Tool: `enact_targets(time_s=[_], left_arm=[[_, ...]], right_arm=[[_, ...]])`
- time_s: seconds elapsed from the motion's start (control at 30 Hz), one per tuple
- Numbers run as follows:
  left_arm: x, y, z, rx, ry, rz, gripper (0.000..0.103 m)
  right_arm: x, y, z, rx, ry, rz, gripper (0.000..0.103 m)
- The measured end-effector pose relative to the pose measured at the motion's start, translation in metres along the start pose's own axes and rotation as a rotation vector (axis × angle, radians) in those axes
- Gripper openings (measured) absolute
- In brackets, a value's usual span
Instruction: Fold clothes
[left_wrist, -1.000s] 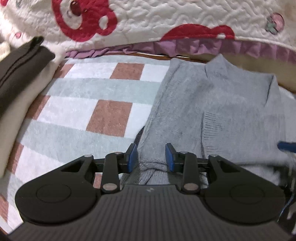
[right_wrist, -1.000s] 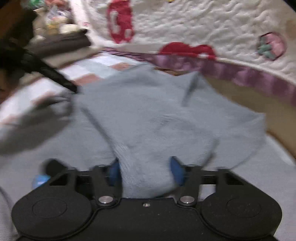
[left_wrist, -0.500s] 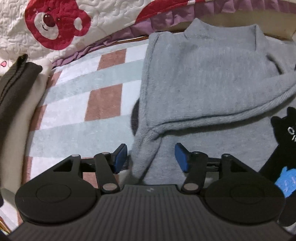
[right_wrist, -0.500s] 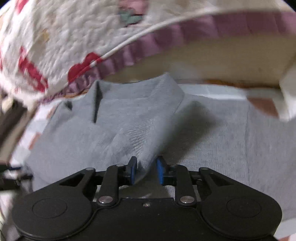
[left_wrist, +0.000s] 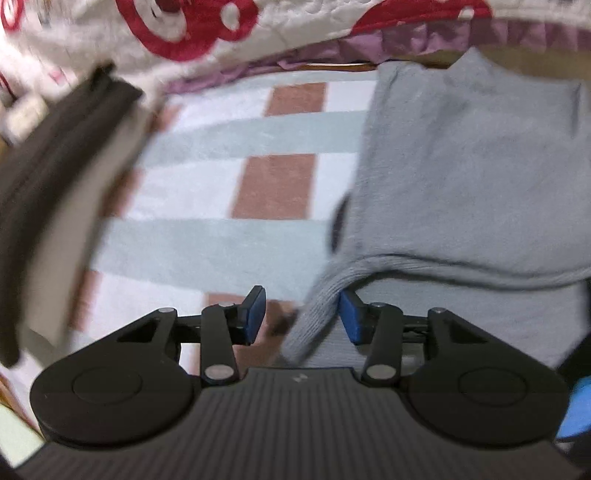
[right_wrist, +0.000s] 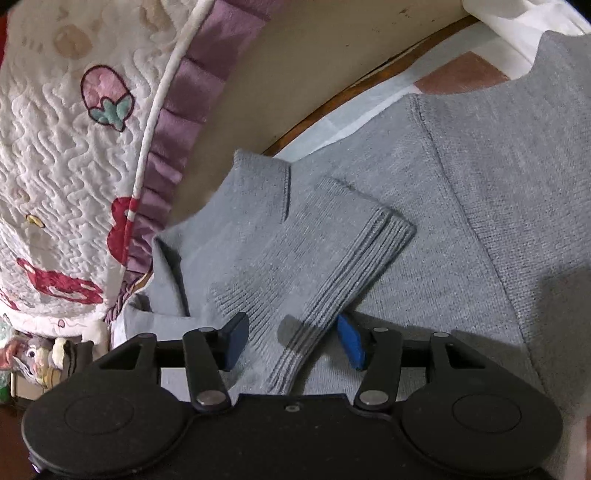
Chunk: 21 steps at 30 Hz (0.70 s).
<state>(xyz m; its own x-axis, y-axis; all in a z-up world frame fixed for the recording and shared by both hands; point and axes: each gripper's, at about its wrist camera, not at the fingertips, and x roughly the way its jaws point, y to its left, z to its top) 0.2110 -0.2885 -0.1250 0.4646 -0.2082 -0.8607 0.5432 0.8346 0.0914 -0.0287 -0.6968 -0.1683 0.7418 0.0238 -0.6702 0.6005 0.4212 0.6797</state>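
Checkered bedding (left_wrist: 229, 177) in pale green, white and brown fills the middle of the left wrist view, with a quilted strawberry-print cover (right_wrist: 74, 147) and its purple ruffle along the upper left of the right wrist view. Laid flat across it is the grey knit sweater (right_wrist: 498, 206).

So what's changed: half a second ago the sleeve cuff (right_wrist: 332, 273) was pinched in the right gripper (right_wrist: 293, 341), and now it's been let go. Those jaws have just been opening and are spread wide, with the ribbed cuff lying loose between them on top of the sweater body, lower centre of frame. Sleeve fold on that side looks done, probably.

The left gripper (left_wrist: 303, 314) has been closing a bit, but it's only partly closed. A grey fold of sweater hangs against the right-hand pad; the other pad is clear of it, so nothing's really clamped. A stack of dark and cream folded clothes (left_wrist: 55, 203) is blurred at the left edge.
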Motion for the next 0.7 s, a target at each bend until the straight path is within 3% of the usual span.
enact_targets(time_s=[0.13,0.17,0.2,0.23,0.33,0.43,0.6,0.63,0.67,0.7], left_arm=[[-0.026,-0.007,0.008,-0.006,-0.117,-0.101,0.045],[-0.030,-0.011,0.011,0.010,-0.153,-0.097,0.046],[-0.033,-0.016,0.015,0.026,-0.196,-0.097,0.047],[-0.031,-0.021,0.021,0.041,-0.227,-0.107,0.048],[-0.010,-0.037,0.047,0.084,-0.253,-0.136,0.049],[0.021,-0.056,0.075,0.127,-0.241,-0.137,0.049],[0.069,-0.081,0.104,0.244,-0.202,-0.015,0.049],[0.075,-0.081,0.104,0.247,-0.193,-0.017,0.042],[0.079,-0.080,0.104,0.243,-0.193,-0.020,0.025],[0.080,-0.079,0.104,0.233,-0.200,-0.026,0.020]], right_arm=[[0.007,0.002,0.000,-0.031,-0.017,0.021,0.056],[0.008,0.003,0.000,-0.038,-0.025,0.030,0.044],[0.009,0.004,0.002,-0.043,-0.036,0.043,0.018],[0.010,0.005,0.003,-0.049,-0.047,0.055,0.013],[0.001,0.015,0.002,-0.072,-0.137,0.094,0.013],[-0.014,0.041,-0.010,-0.204,-0.248,0.097,0.013],[-0.032,0.063,-0.022,-0.360,-0.332,0.108,0.013],[-0.033,0.064,-0.022,-0.375,-0.333,0.107,0.013],[-0.033,0.065,-0.021,-0.383,-0.330,0.104,0.013],[-0.033,0.064,-0.019,-0.385,-0.325,0.101,0.013]])
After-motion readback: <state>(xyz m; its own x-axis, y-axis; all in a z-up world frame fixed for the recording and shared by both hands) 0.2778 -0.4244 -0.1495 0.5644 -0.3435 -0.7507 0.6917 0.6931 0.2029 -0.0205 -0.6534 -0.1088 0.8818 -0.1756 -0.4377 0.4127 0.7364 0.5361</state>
